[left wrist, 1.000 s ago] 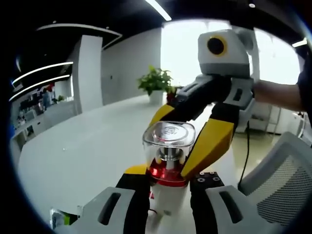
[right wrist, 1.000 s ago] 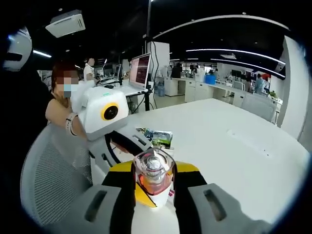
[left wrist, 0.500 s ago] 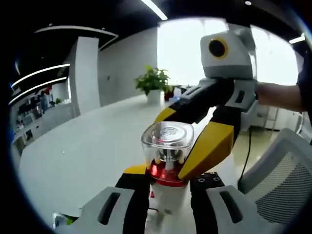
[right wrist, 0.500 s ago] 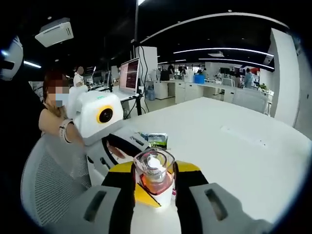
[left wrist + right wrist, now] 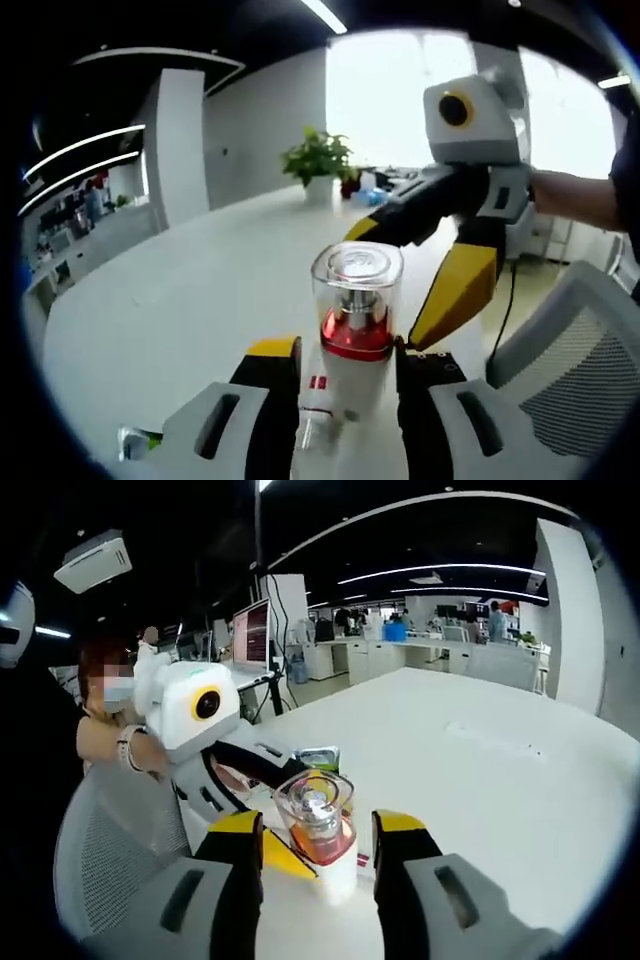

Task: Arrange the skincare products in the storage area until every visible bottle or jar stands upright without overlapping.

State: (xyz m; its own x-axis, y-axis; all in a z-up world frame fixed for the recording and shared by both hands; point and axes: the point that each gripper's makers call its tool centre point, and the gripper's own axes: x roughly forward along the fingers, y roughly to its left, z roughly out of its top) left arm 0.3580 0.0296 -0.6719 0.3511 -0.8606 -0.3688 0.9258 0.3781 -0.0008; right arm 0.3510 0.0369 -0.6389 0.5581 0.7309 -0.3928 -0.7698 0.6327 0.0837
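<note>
A wide, smooth white surface [image 5: 180,300] runs from the near edge to the far wall, with a potted green plant [image 5: 318,162] standing at its far end in the left gripper view. Near that view's lower left corner a small green-and-white packet [image 5: 138,442] lies flat; in the right gripper view a green packet [image 5: 318,757] sits just beyond the bottle. The skincare bottle [image 5: 356,335] stands upright on the surface close to the near edge: a white rounded body, a glossy red collar, and a clear hard square-shouldered cap through which a silvery pump head shows. The left gripper [image 5: 345,375] has its yellow-tipped black jaws set either side of the white body; whether they touch it I cannot tell. From the right of this view the right gripper [image 5: 440,270] reaches in, a hand [image 5: 575,195] behind it, its two yellow jaws spread wide, one behind the cap and one to its right, neither touching it. In the right gripper view the same bottle [image 5: 318,830] stands between the parted jaws of the right gripper [image 5: 318,840], with gaps on both sides. A grey mesh chair back [image 5: 100,850] rises at the left, and desks with a monitor [image 5: 250,635] fill the far room.
</note>
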